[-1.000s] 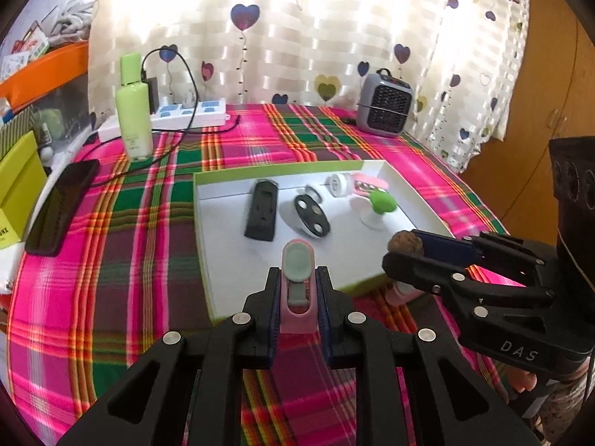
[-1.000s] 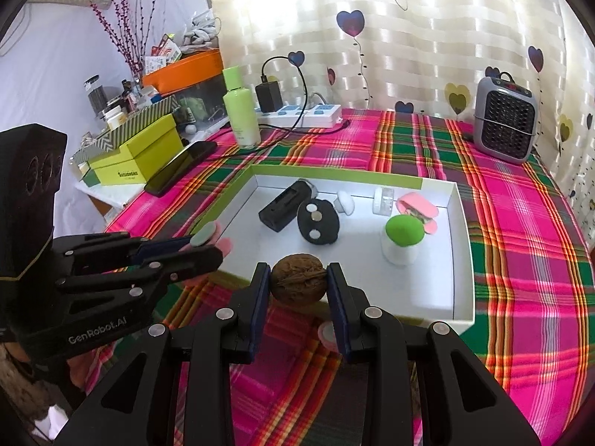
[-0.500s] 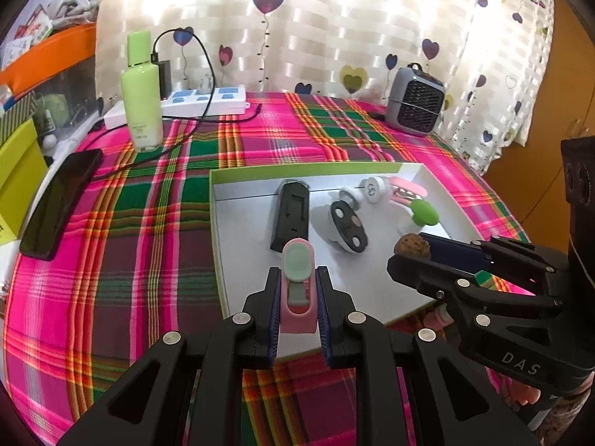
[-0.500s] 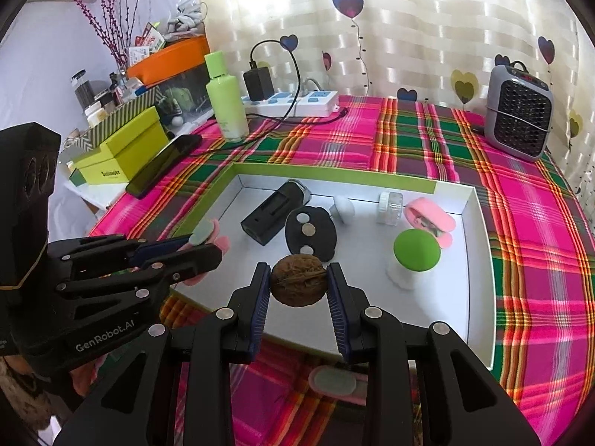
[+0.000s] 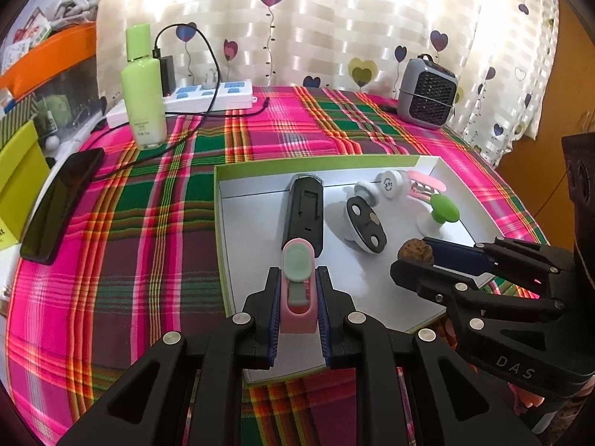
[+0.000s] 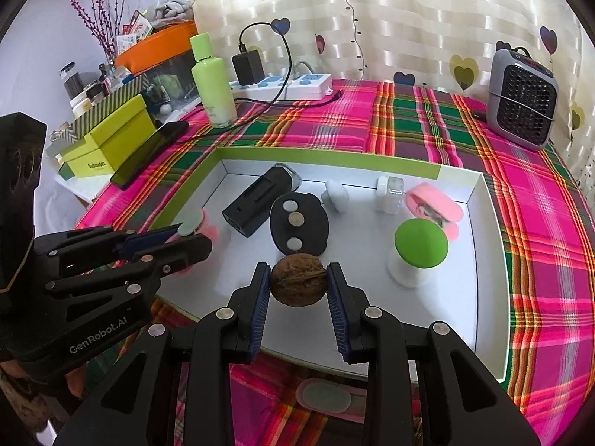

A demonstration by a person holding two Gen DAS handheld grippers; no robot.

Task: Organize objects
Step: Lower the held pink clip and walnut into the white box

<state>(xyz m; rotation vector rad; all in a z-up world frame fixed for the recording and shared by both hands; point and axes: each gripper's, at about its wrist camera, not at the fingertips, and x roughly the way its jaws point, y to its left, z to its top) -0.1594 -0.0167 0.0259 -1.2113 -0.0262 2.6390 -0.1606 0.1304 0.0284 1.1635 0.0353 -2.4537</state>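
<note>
My left gripper (image 5: pixel 297 299) is shut on a pink clip with a grey-green pad (image 5: pixel 297 282), held over the near left part of the white tray (image 5: pixel 238 223). My right gripper (image 6: pixel 298 290) is shut on a brown walnut (image 6: pixel 298 283), held over the tray's near edge (image 6: pixel 483 319). Each gripper shows in the other's view: the right one (image 5: pixel 416 256) with the walnut (image 5: pixel 414 249), the left one (image 6: pixel 193 236) with the clip (image 6: pixel 191 225). In the tray lie a black battery pack (image 6: pixel 256 200), a black oval piece (image 6: pixel 299 227), a green-capped white pot (image 6: pixel 418 252) and a pink case (image 6: pixel 433 204).
A second pink clip (image 6: pixel 327 396) lies on the plaid cloth in front of the tray. A green bottle (image 5: pixel 143 89), a power strip (image 5: pixel 208 96) and a black phone (image 5: pixel 61 204) are at the back left. A grey heater (image 6: pixel 522 100) stands at the back right. Yellow boxes (image 6: pixel 108 137) sit left.
Both grippers have moved forward and over the tray with their objects still held. The tray and its contents look nearer and larger.
</note>
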